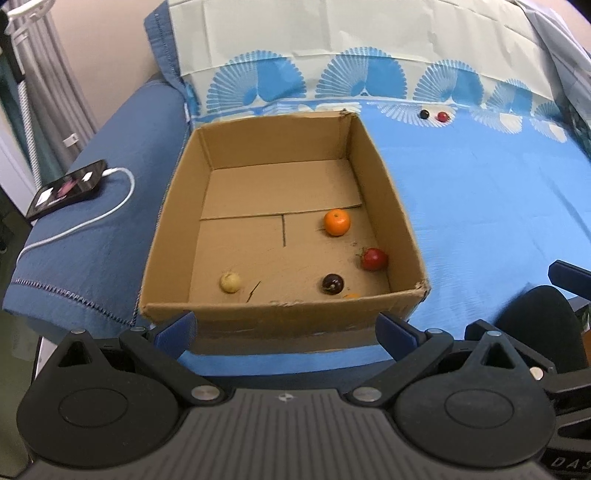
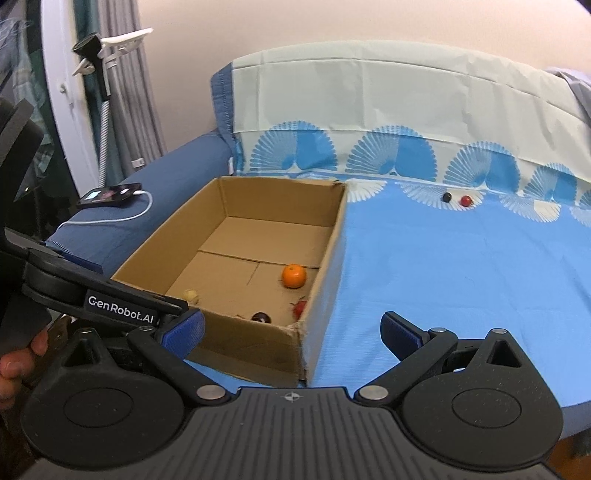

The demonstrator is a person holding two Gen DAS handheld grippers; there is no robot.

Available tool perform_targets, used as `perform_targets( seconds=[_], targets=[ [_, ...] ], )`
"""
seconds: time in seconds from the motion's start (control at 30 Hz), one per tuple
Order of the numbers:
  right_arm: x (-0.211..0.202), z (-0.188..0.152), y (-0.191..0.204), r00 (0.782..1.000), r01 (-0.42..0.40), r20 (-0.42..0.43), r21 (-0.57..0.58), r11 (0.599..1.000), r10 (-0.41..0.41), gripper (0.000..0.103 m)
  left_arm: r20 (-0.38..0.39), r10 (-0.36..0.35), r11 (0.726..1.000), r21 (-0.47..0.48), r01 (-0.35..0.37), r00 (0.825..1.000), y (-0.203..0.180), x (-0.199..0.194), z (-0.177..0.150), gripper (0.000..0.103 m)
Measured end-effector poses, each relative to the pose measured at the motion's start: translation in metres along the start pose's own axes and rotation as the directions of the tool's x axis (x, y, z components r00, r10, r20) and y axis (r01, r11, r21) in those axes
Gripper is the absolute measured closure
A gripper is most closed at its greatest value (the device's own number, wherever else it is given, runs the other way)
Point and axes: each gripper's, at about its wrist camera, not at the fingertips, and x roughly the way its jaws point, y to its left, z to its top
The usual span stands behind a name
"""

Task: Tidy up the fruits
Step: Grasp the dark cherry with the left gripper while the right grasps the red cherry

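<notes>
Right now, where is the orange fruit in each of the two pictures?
Left wrist view: the orange lies on the cardboard box floor, right of centre, near the right wall.
Right wrist view: the orange sits mid-picture, by the box's right wall.
Shared landmark: the red fruit just nearer the camera.

peach wall [image 2: 295,29] behind a blue-sheeted bed [image 2: 461,266].

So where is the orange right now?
The orange lies inside the cardboard box, near its right wall in both wrist views, just beyond the red fruit and the dark fruit.
</notes>
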Motion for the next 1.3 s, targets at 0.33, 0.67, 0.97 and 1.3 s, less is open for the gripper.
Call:
perform_targets(
  seconds=[0.33, 0.67, 0.97, 1.3],
  targets=[
    [-0.001, 0.011, -0.045, 0.998, 0.057, 0.011, 0.060, 0.997, -0.058, 0.002, -0.005, -0.055, 0.997, 0.058, 0.056, 0.998, -0.042, 0.010, 0.033, 0.000],
    [-0.002, 0.037, -0.135, 0.974, 0.211, 0.070, 0.075, 0.975, -0.216, 0.001, 0.004, -0.196, 0.974, 0.118, 0.195, 0.981, -0.108, 0.028, 0.119, 0.000],
    [0.076, 0.088, -0.274, 0.926, 0.351, 0.104, 0.122, 0.929, -0.363, 0.001, 0.092, -0.142, 0.979, 0.160, 0.126, 0.986, -0.195, 0.128, 0.247, 0.000],
    [0.299, 0.143, -0.399, 0.938, 0.343, 0.044, -0.008, 0.939, -0.343, 0.002, 0.017, -0.193, 0.971, 0.149, 0.189, 0.981, -0.283, 0.347, 0.376, 0.000]
  ],
)
